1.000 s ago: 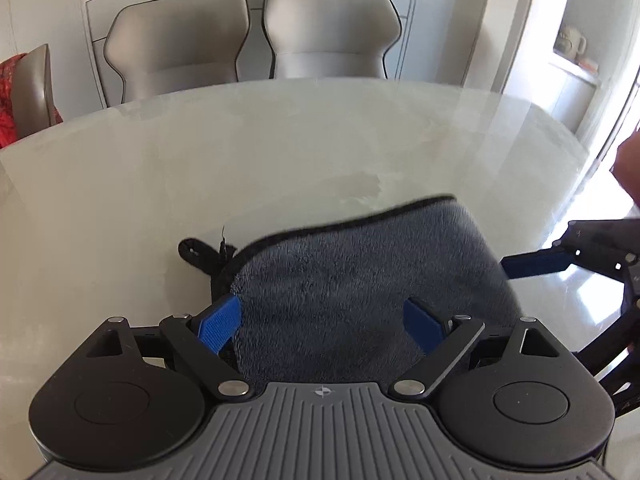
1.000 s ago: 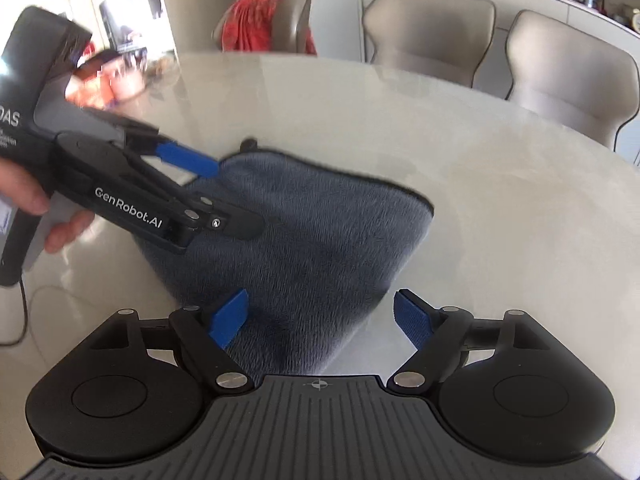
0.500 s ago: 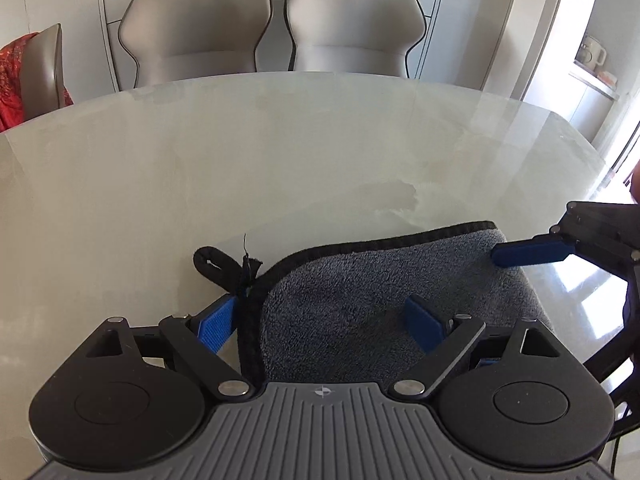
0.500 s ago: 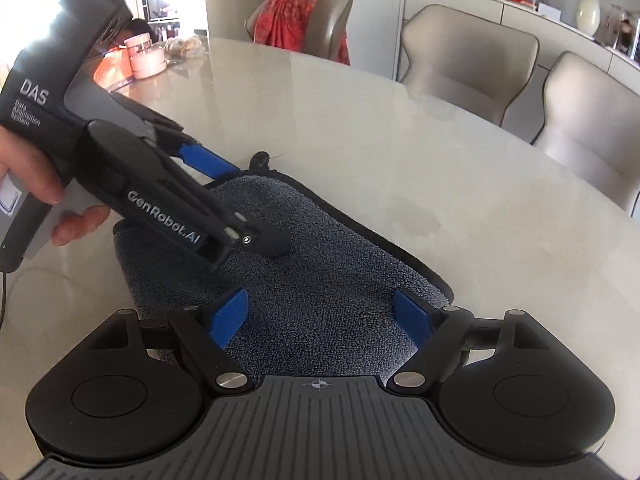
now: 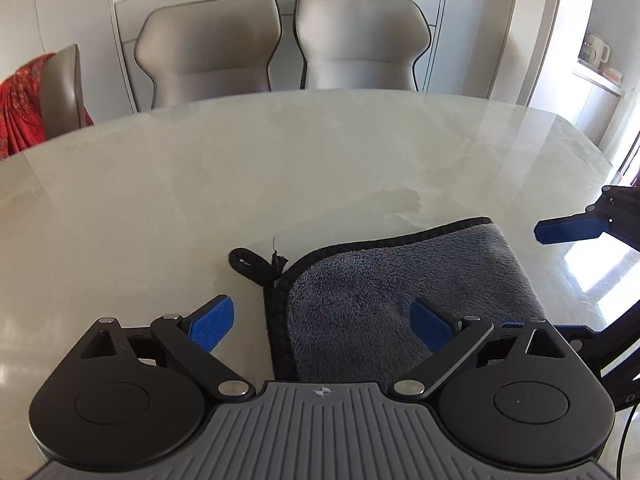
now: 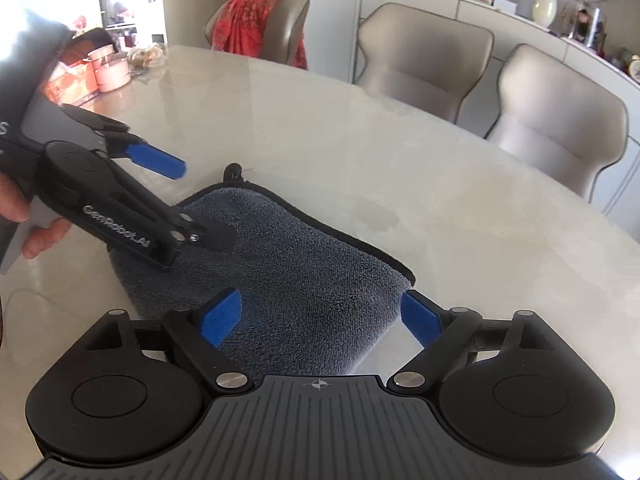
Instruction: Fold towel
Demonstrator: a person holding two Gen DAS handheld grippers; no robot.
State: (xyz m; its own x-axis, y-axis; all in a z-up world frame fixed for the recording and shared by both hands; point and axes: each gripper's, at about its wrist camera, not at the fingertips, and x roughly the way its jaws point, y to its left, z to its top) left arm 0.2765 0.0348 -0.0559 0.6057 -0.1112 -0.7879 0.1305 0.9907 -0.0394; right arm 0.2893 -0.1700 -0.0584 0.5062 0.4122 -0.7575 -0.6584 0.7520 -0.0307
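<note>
Both wrist cams sit low and close over the worktop point(image 5: 160, 184), left one facing the two far chairs point(image 5: 280, 44), right one angled across, both sharing the towel point(image 6: 288, 264).

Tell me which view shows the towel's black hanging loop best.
The left wrist view: the black hanging loop of the folded grey plush towel lies fully outlined on the table. The right wrist view shows only a small dark nub.

Folded grey towel point(image 6: 288, 264) flat on the pale bench point(image 6: 460, 208).

The right gripper point(image 6: 320, 316) hangs over its near end, jaws spread wide, holding nothing. At left, the left gripper point(image 6: 192, 204) is held in a hand point(image 6: 24, 220), jaws apart, above the towel's far-left part.
</note>
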